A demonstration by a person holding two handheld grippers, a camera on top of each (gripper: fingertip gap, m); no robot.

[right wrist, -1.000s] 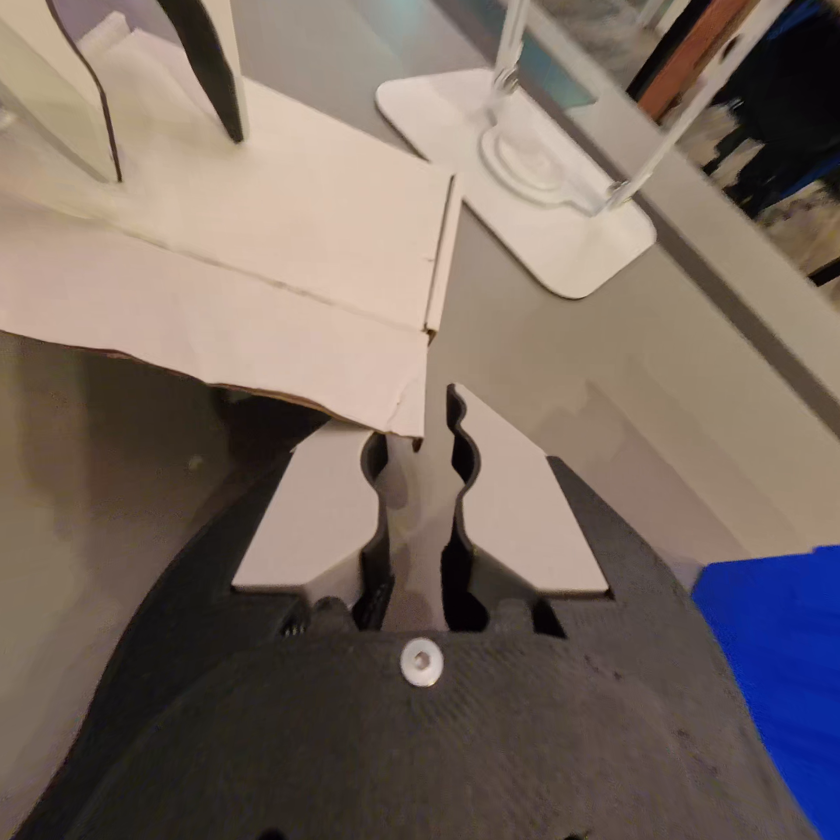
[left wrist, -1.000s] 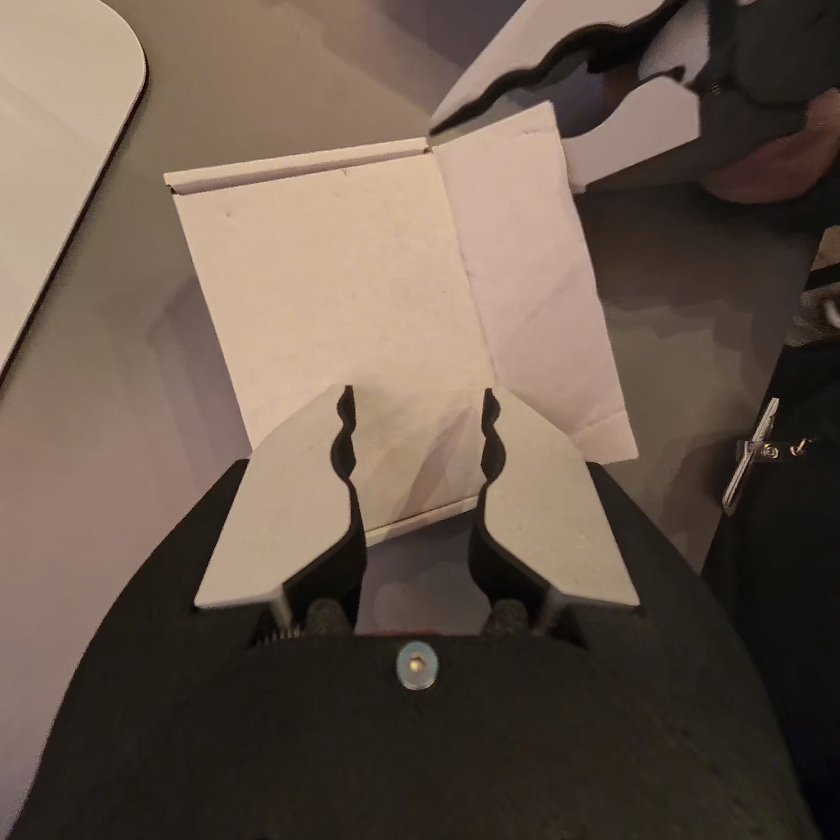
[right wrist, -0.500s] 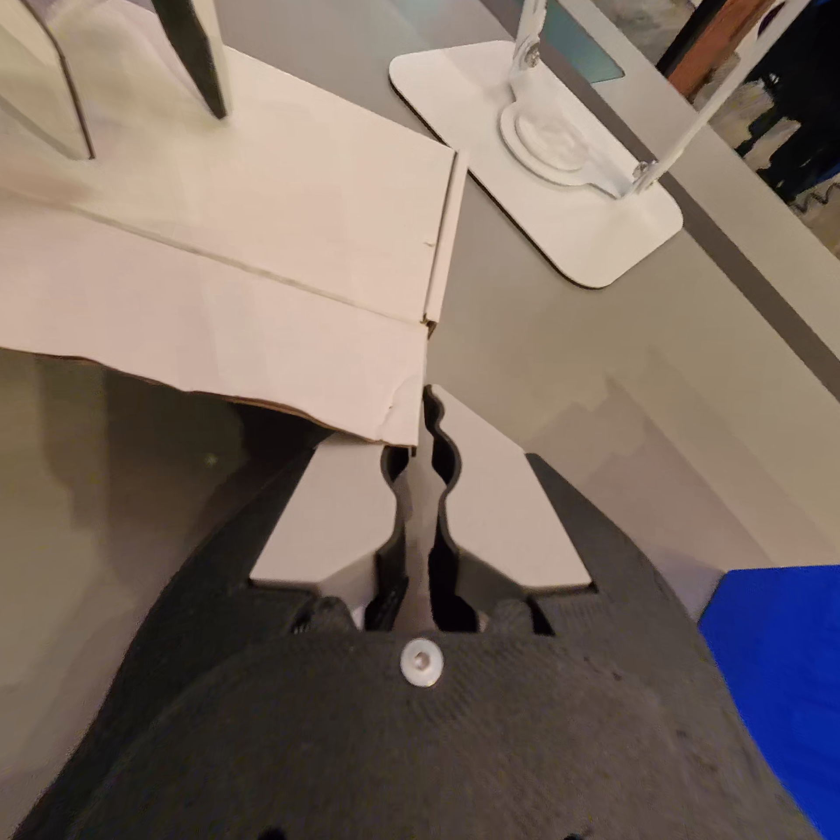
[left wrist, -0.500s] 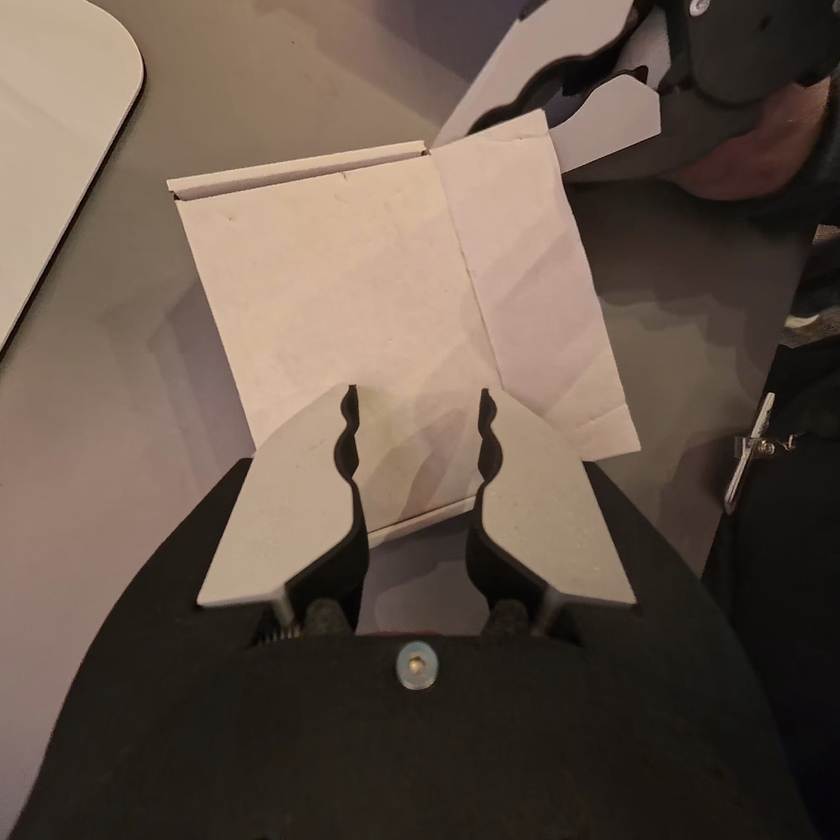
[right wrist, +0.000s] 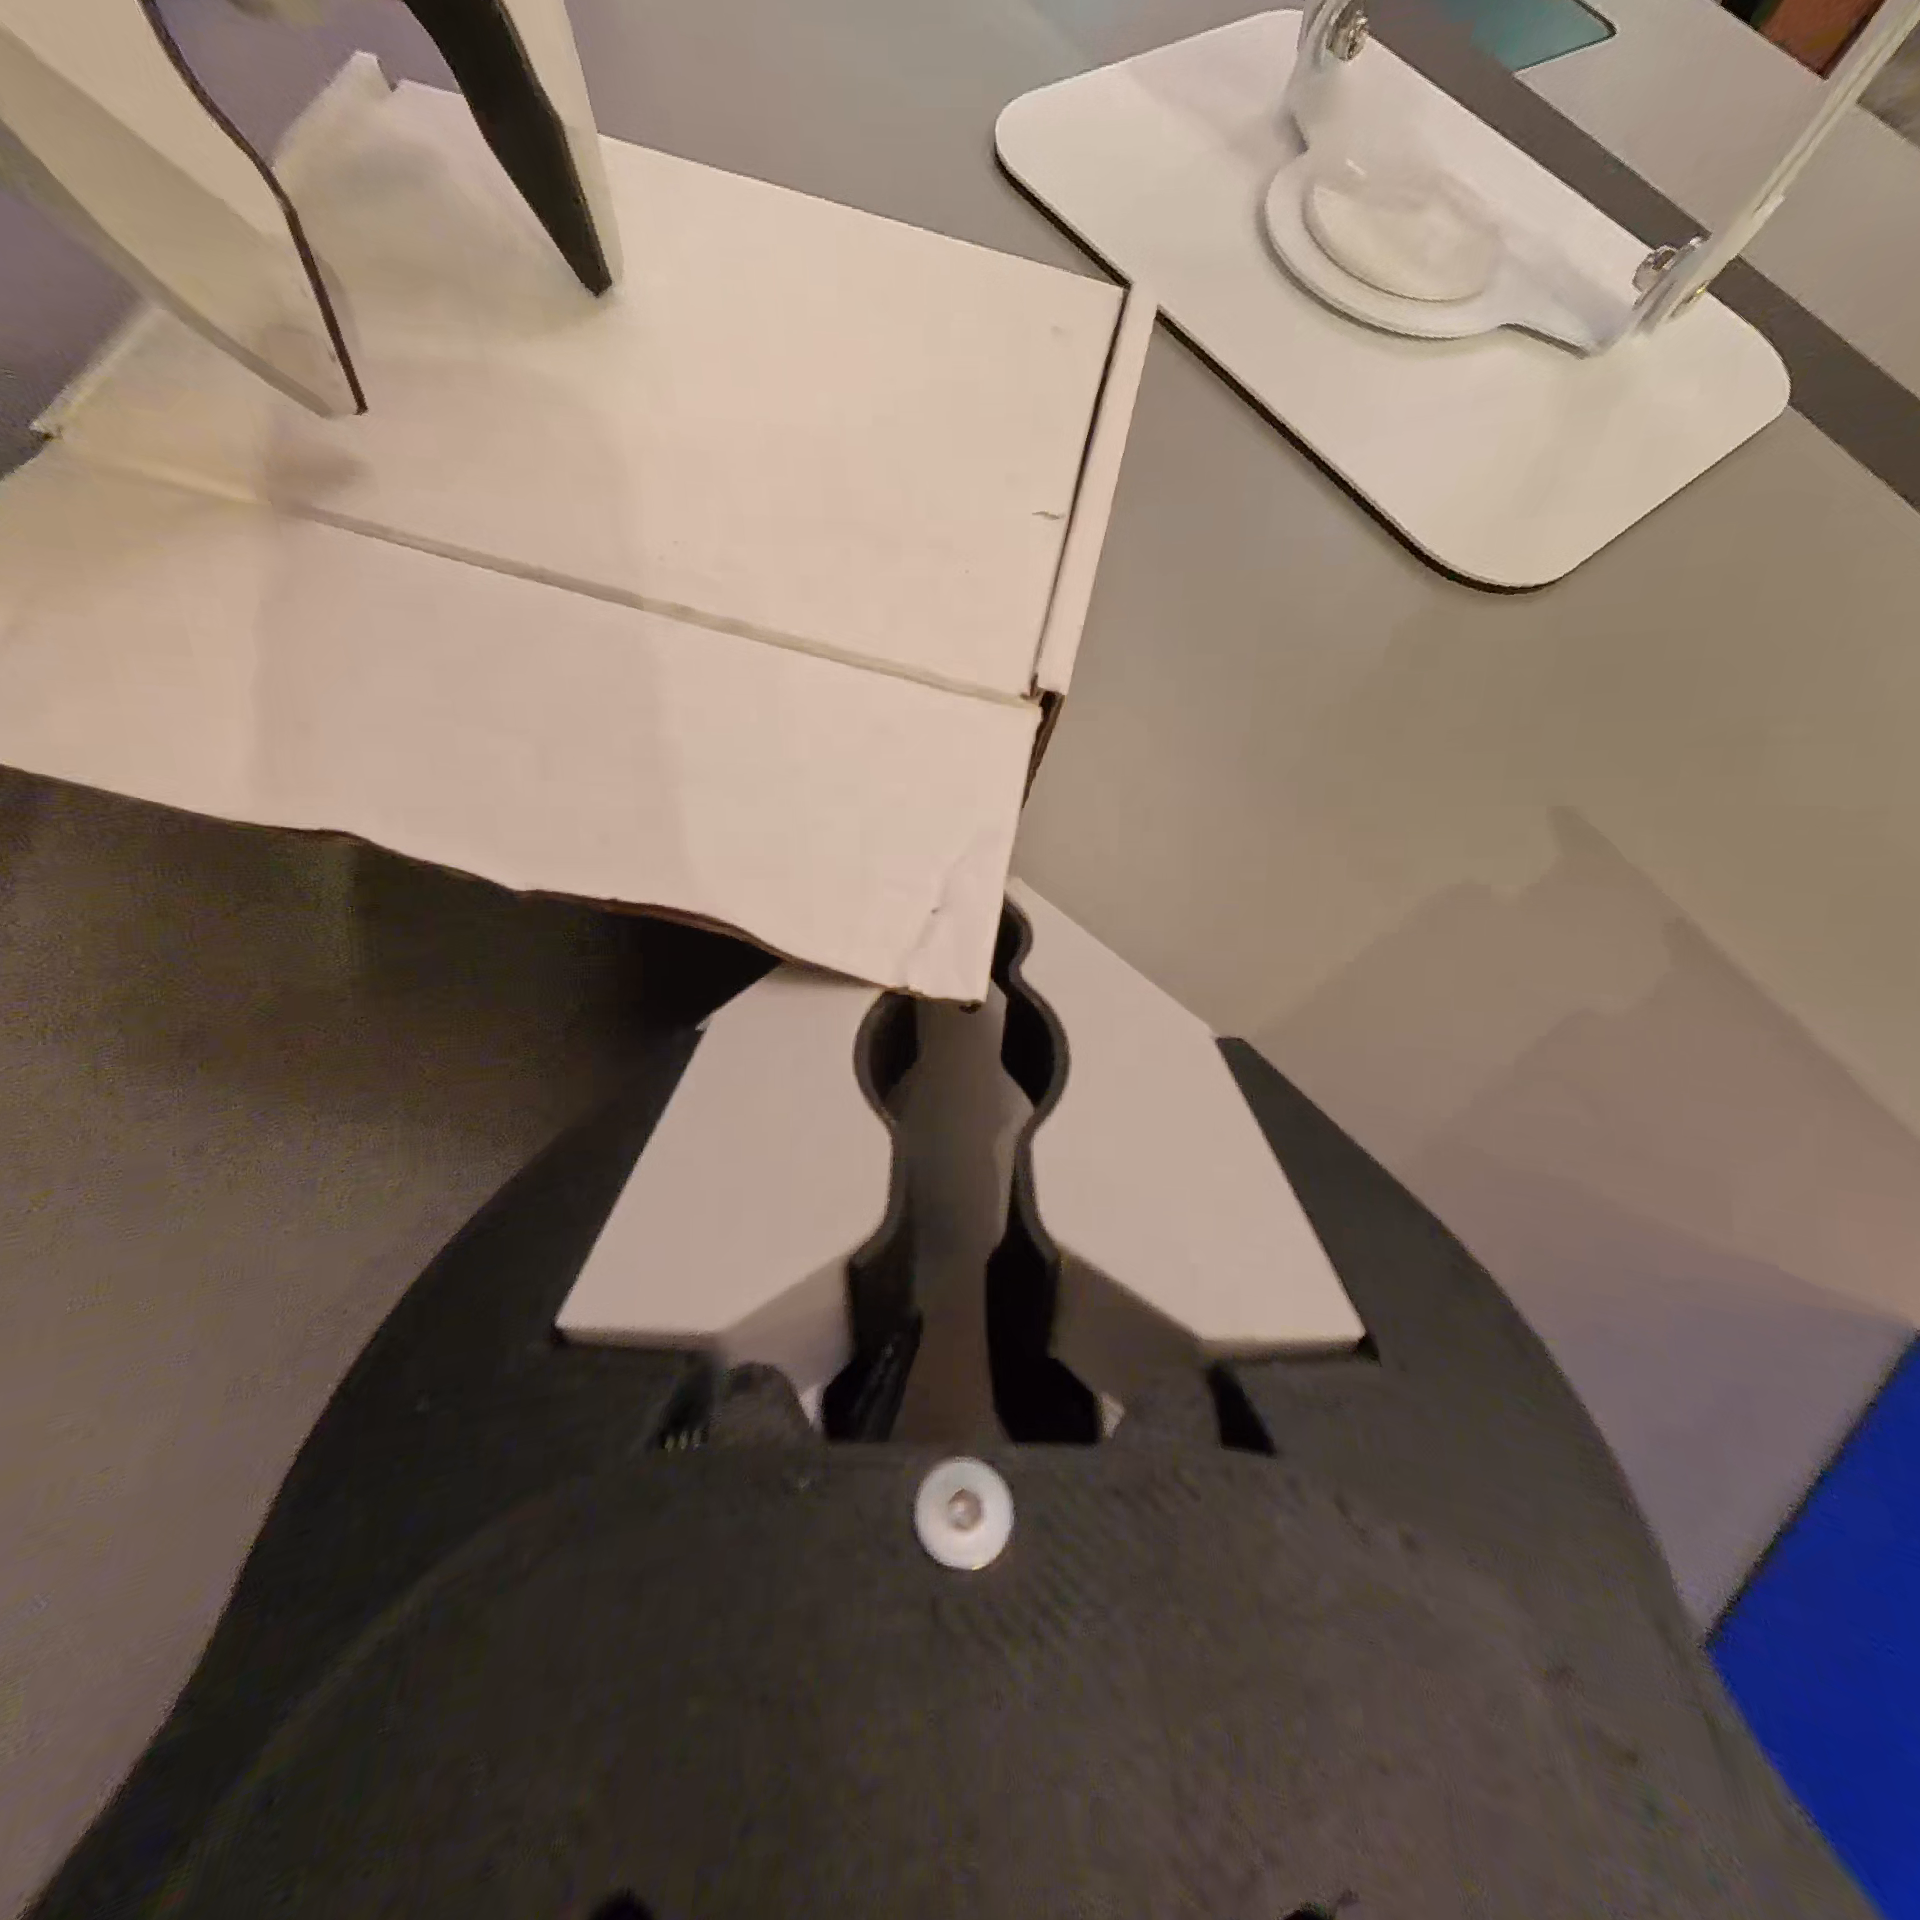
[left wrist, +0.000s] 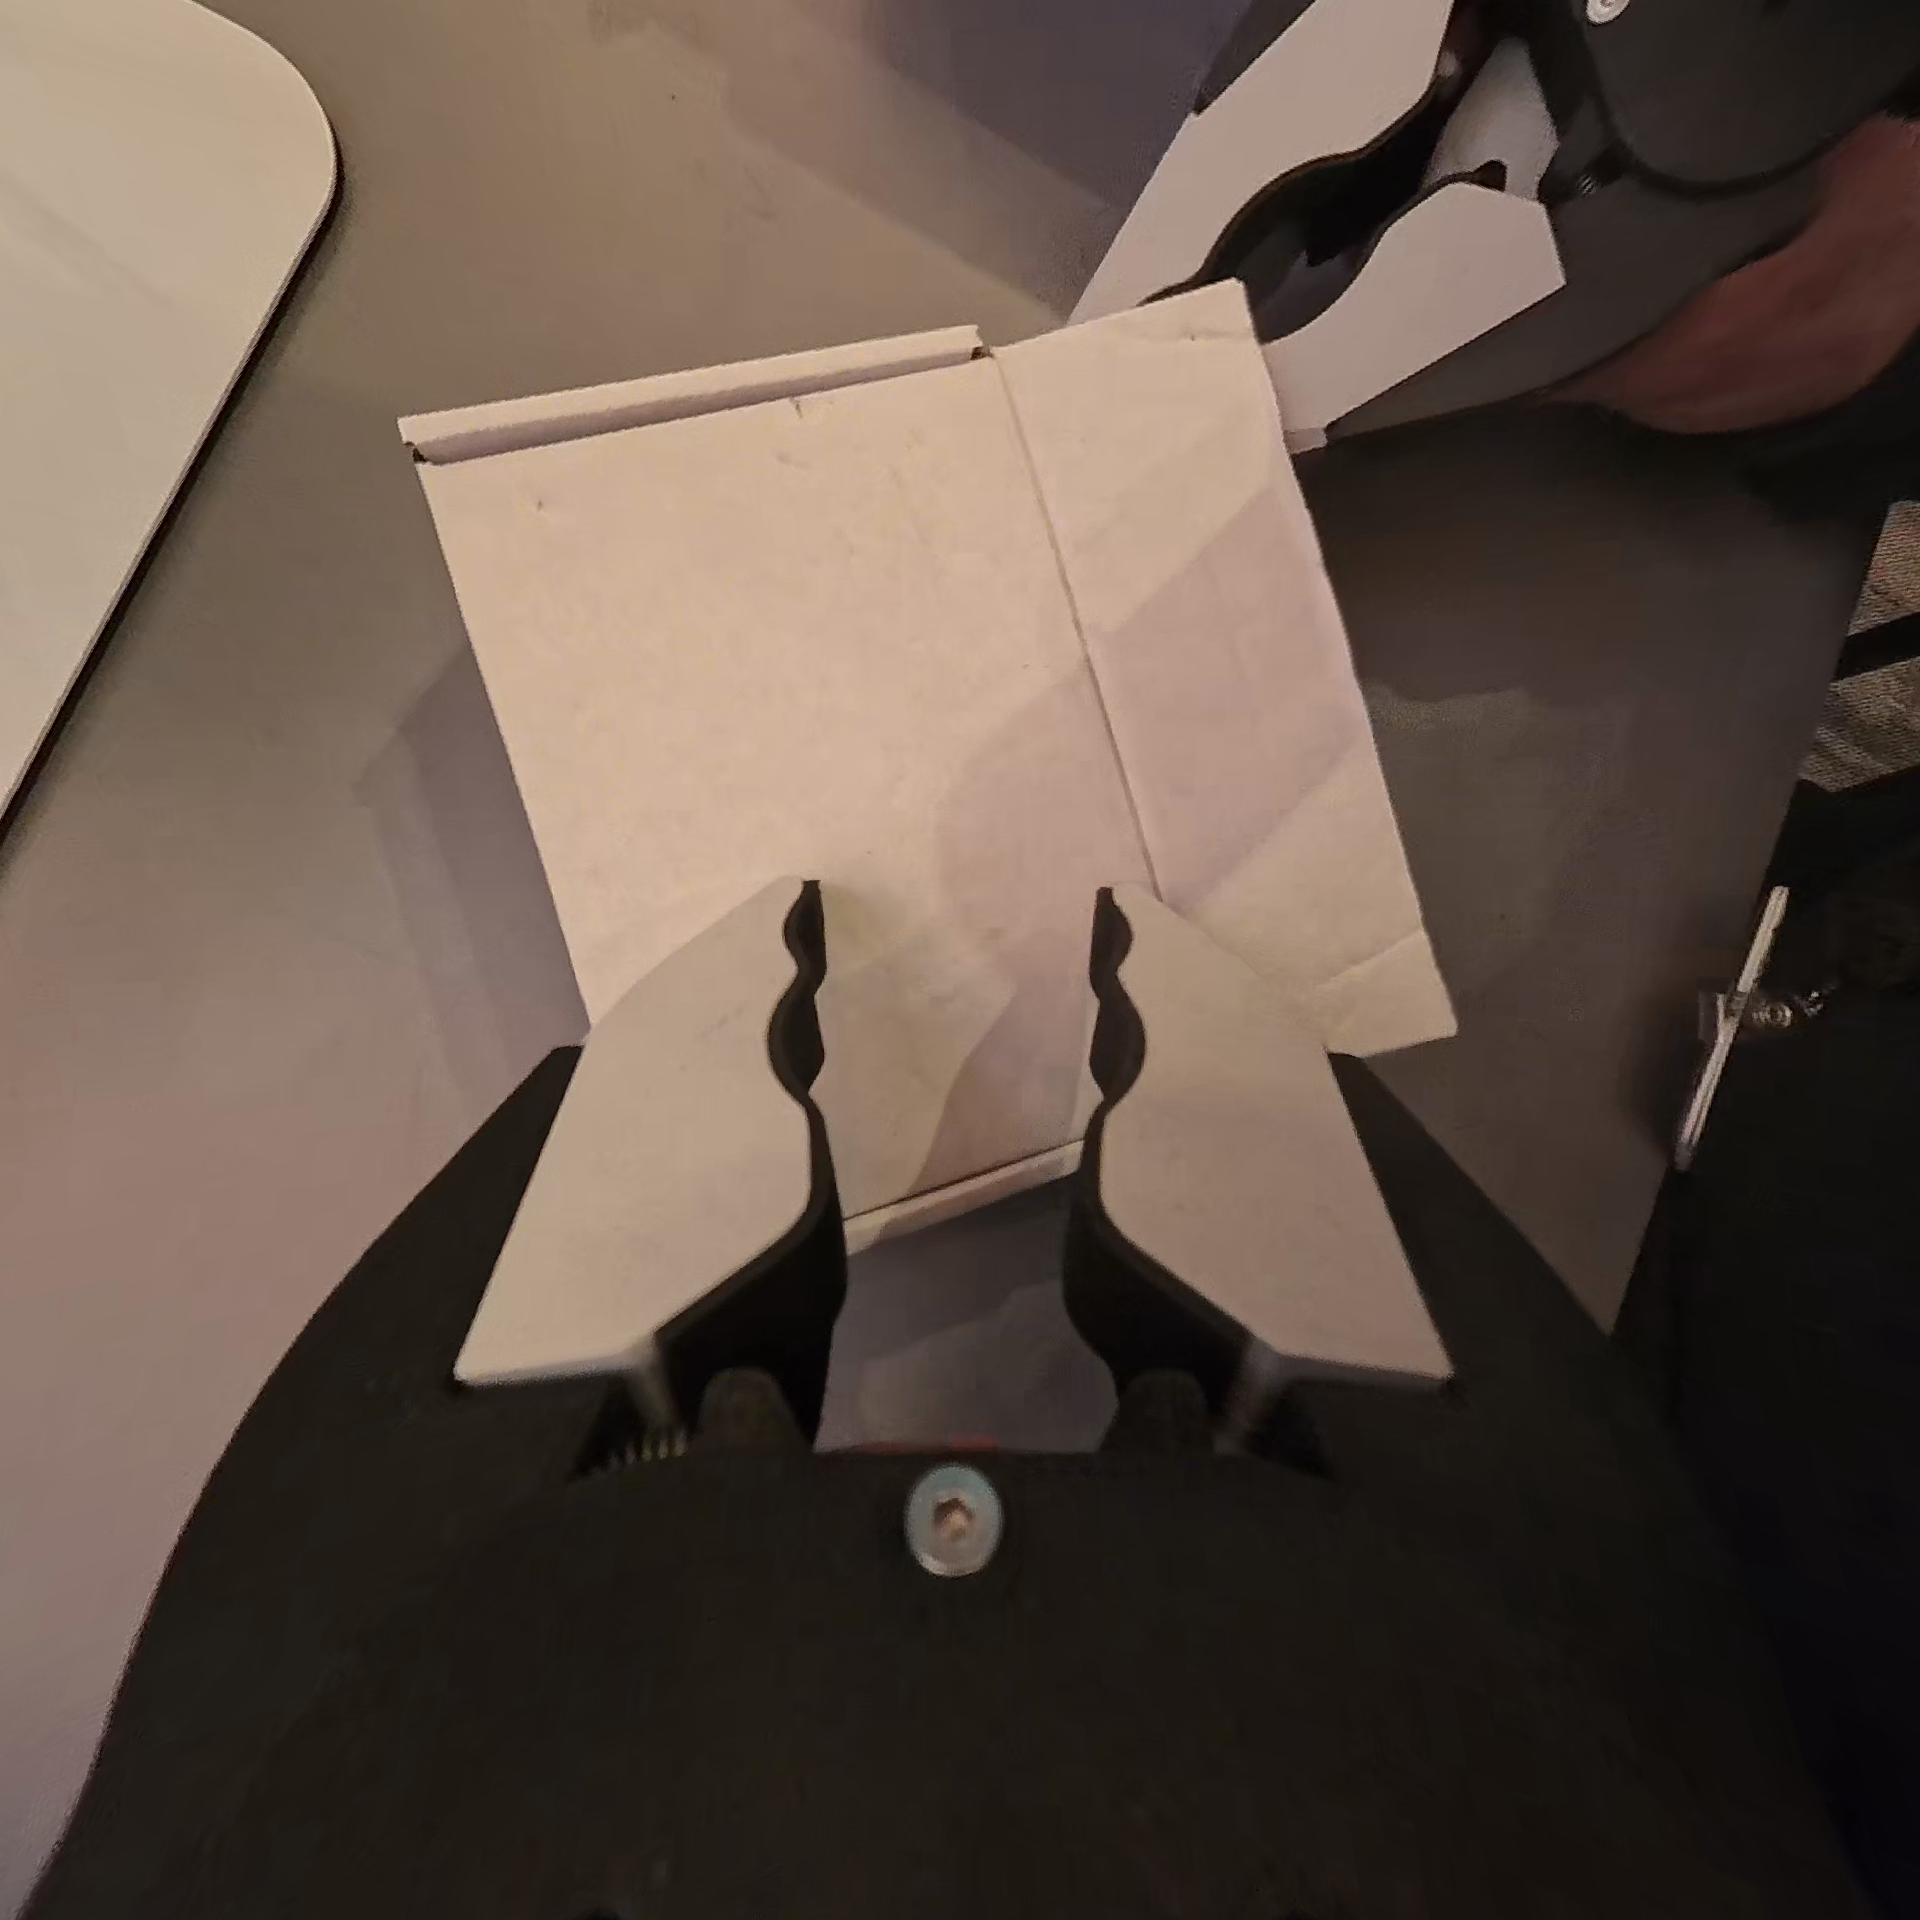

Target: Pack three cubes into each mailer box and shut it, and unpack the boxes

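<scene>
Left tool point(left wrist: 956, 899): jaws spread wide, nothing between them, tips poised over the near part of the white mailer box point(left wrist: 790, 665); whether they touch the lid cannot be told. Box lies flat and closed on the grey worktop point(left wrist: 260, 935), directly ahead of the left tool. Its front flap point(left wrist: 1226, 644) sticks out to that tool's right, not tucked in. Beyond the flap's far corner, the right tool point(left wrist: 1262, 296) comes in from the upper right, held by a person's hand point(left wrist: 1766, 343). Right wrist view: right tool point(right wrist: 992, 940) narrowed to a slim gap, with the flap's corner point(right wrist: 935, 914) lying over the left finger's tip; whether the jaws actually pinch the cardboard cannot be told. Ahead and left of it, the box lid point(right wrist: 727, 436) with the left tool's fingers point(right wrist: 540, 156) above it. Ahead and right, a white stand base point(right wrist: 1455, 416) on the worktop. Close at lower right, a blue object point(right wrist: 1849, 1642), partly cut off by the frame edge.
</scene>
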